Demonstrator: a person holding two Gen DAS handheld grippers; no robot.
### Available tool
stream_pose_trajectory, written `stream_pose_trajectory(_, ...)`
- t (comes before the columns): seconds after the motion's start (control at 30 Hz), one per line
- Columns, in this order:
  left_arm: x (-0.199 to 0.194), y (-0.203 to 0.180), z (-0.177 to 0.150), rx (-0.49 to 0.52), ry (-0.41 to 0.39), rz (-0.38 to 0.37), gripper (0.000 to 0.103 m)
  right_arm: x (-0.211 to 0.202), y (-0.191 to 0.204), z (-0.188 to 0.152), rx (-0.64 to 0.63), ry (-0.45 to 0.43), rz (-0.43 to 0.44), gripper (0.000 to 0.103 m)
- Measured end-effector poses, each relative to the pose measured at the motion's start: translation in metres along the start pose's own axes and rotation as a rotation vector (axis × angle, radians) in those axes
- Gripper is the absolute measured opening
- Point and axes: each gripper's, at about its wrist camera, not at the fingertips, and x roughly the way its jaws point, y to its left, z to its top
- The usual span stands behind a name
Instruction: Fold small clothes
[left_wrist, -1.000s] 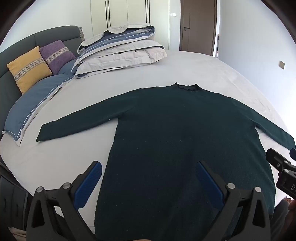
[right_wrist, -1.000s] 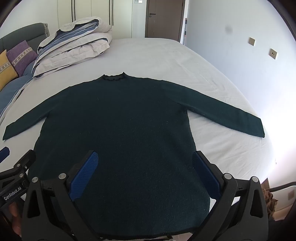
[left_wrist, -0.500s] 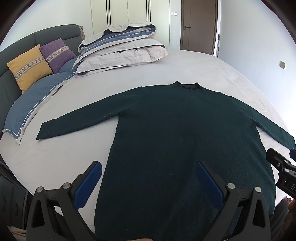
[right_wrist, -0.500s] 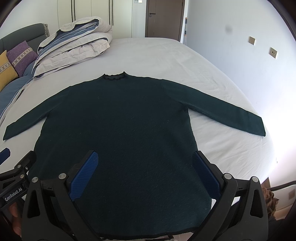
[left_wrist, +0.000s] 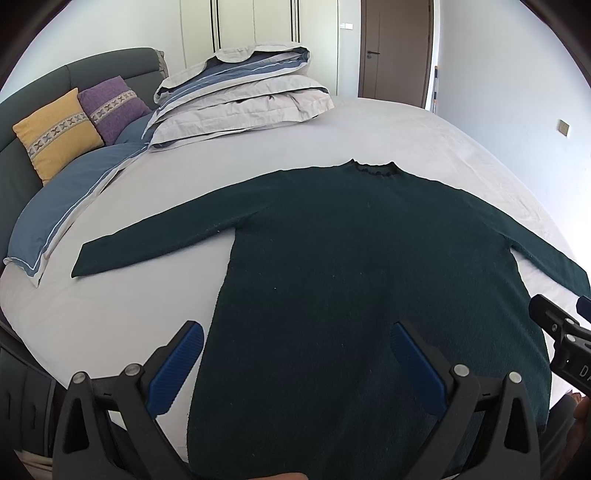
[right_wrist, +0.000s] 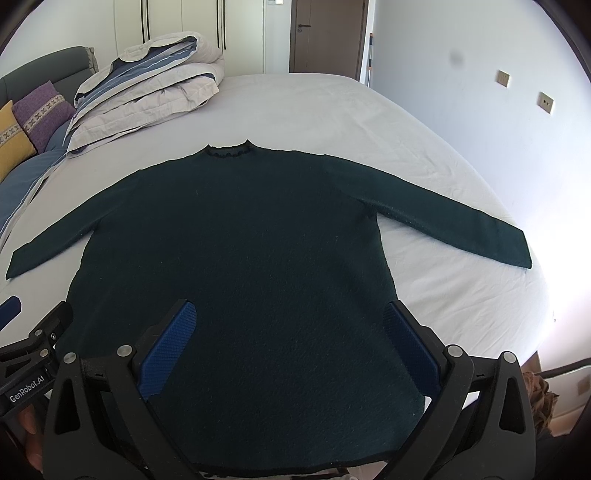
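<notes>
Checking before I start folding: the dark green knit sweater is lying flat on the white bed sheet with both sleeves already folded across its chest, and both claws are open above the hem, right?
Not quite. The dark green knit sweater lies flat on the white bed sheet, but both sleeves are spread straight out to the sides, not folded, as the right wrist view shows. Both the left claw and right claw are open above the hem.

Left gripper (right_wrist: 22, 354) body, right wrist view: "GenRobot.AI" in white.
Right gripper (left_wrist: 565, 343) body, left wrist view: a cut-off "D".
</notes>
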Motion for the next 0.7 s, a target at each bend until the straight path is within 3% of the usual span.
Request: stream_pose_trajectory(0.7,0.0,-0.0002,0.0001,0.0,0.0,0.001,0.103,0.0031,-0.0009,-0.0023,0.004,-0.001,0.001,0.103)
